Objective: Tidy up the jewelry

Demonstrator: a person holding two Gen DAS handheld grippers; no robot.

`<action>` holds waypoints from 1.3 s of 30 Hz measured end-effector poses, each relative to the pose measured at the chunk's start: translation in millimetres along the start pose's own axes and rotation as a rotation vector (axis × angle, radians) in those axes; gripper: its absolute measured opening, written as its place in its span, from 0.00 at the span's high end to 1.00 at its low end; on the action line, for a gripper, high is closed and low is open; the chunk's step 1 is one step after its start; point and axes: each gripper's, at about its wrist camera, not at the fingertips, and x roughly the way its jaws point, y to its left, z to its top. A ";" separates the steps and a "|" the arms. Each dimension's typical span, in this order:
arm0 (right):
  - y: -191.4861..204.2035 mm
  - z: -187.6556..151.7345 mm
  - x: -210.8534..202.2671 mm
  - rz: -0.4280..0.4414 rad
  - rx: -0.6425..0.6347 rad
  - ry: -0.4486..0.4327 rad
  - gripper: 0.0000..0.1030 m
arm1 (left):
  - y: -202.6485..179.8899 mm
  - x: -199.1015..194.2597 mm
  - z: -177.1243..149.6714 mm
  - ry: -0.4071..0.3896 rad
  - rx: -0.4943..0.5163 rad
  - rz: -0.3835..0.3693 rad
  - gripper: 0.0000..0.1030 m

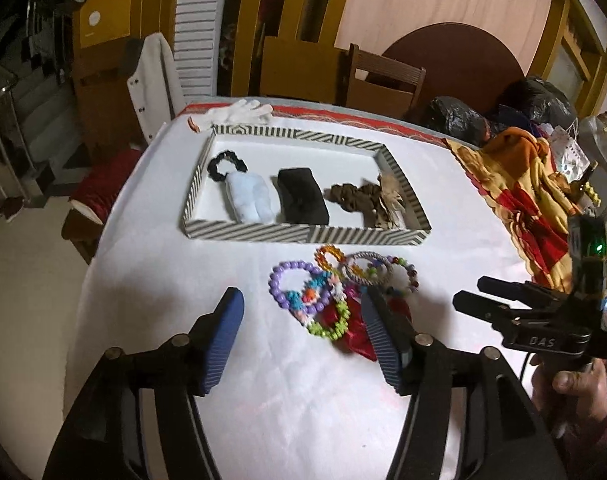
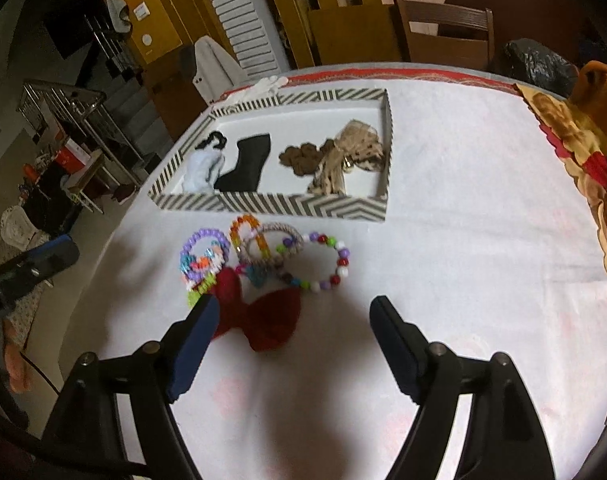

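Red bow (image 2: 263,320) before striped tray (image 2: 271,205) of scrunchies (image 2: 303,158)

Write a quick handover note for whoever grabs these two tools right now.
Left tool: open, empty, hovering over the bracelet pile.
Right tool: open, empty, just short of the red bow.
Striped tray already holds scrunchies and hair pieces, including the black one.
Left to do: the beaded bracelets and the bow are on the white cloth in front of the tray; none moved in yet.

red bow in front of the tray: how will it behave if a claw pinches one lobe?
The red bow looks like soft fabric, so it will probably flop and fold. It seems light. Its upper lobe touches the beaded bracelets, so lifting may drag them.
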 end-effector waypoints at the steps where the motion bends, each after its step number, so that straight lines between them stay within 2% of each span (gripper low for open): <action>1: -1.6 -2.5 1.5 -0.005 -0.002 0.008 0.21 | 0.7 0.3 -1.7 0.003 -0.006 -0.004 0.52; 5: -8.9 -9.2 6.2 -0.017 0.002 0.024 0.21 | 1.7 5.7 -7.1 0.022 -0.009 0.000 0.52; 13: -10.8 -4.7 11.3 0.015 0.013 0.027 0.22 | 13.5 28.0 -17.9 0.093 -0.052 -0.005 0.52; 17: -5.5 3.4 18.8 0.042 0.010 0.034 0.35 | 20.9 43.7 -22.1 0.138 -0.086 -0.010 0.52; 21: -1.6 11.5 32.5 0.065 0.012 0.052 0.44 | 18.6 58.1 -22.5 0.162 -0.082 -0.016 0.52; 31: 4.9 34.7 68.5 0.071 -0.012 0.079 0.54 | 14.5 99.7 -16.1 0.222 -0.090 -0.029 0.52; 35: 3.7 43.1 86.5 0.067 -0.018 0.105 0.65 | 14.4 110.3 -15.5 0.240 -0.082 -0.013 0.52; 39: 3.1 49.3 100.8 0.063 -0.033 0.123 0.66 | 16.3 117.4 -12.9 0.244 -0.095 -0.008 0.52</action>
